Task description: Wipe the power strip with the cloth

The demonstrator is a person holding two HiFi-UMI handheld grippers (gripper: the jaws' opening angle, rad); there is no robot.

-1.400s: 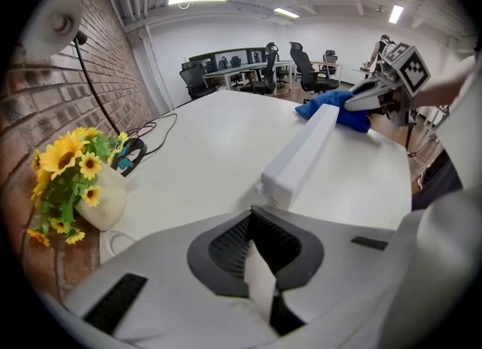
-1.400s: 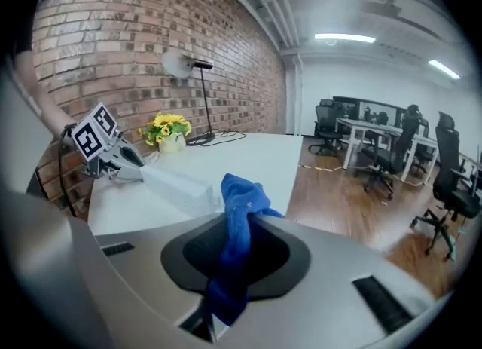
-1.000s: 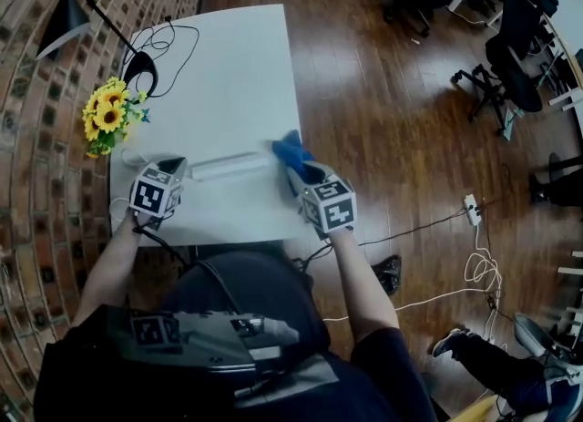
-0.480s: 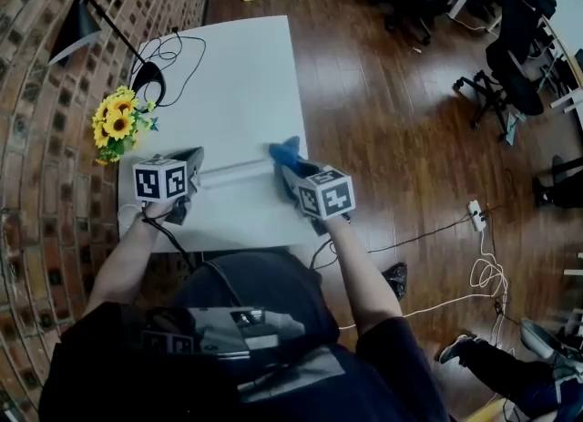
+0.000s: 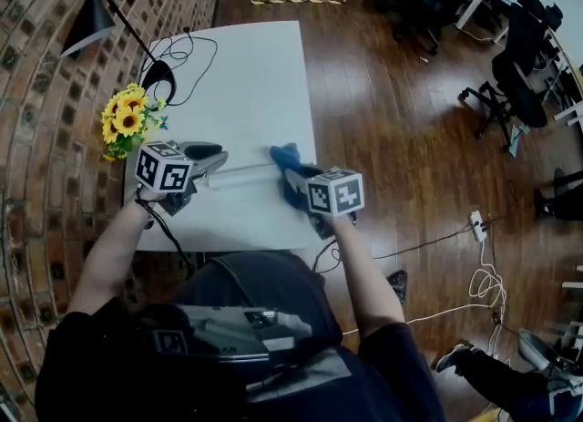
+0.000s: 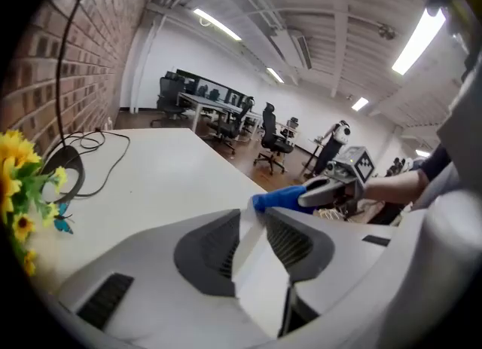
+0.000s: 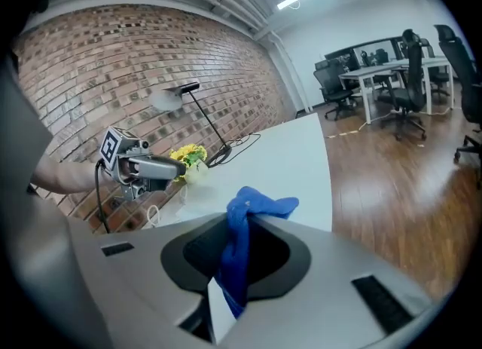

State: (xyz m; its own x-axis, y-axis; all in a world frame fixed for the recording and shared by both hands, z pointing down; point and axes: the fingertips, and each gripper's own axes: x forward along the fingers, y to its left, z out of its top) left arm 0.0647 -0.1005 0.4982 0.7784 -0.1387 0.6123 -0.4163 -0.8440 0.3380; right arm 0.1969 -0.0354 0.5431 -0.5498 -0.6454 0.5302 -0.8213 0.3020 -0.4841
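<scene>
A long white power strip [image 5: 244, 173] lies across the near part of the white table [image 5: 246, 74]. My left gripper [image 5: 221, 161] is at its left end. In the left gripper view the power strip [image 6: 260, 280] runs out between the jaws of the left gripper [image 6: 254, 223], which have just been opening; a dark gap shows beside the strip, so the pads do not press on it. My right gripper [image 5: 290, 176] is at the strip's right end, shut on a blue cloth [image 5: 285, 154]. In the right gripper view the cloth [image 7: 260, 206] bunches out of the right gripper [image 7: 242, 225].
Yellow flowers [image 5: 127, 119] stand at the table's left edge by the brick wall [image 5: 36, 138]. A black desk lamp [image 5: 100, 19] and its loose cable [image 5: 187, 46] sit at the far left. Office chairs [image 5: 515, 83] and a floor cable [image 5: 474, 229] lie to the right.
The left gripper has lifted and swung rightward so it points along the strip, and its jaws have spread. The right gripper with the cloth has shifted slightly.
</scene>
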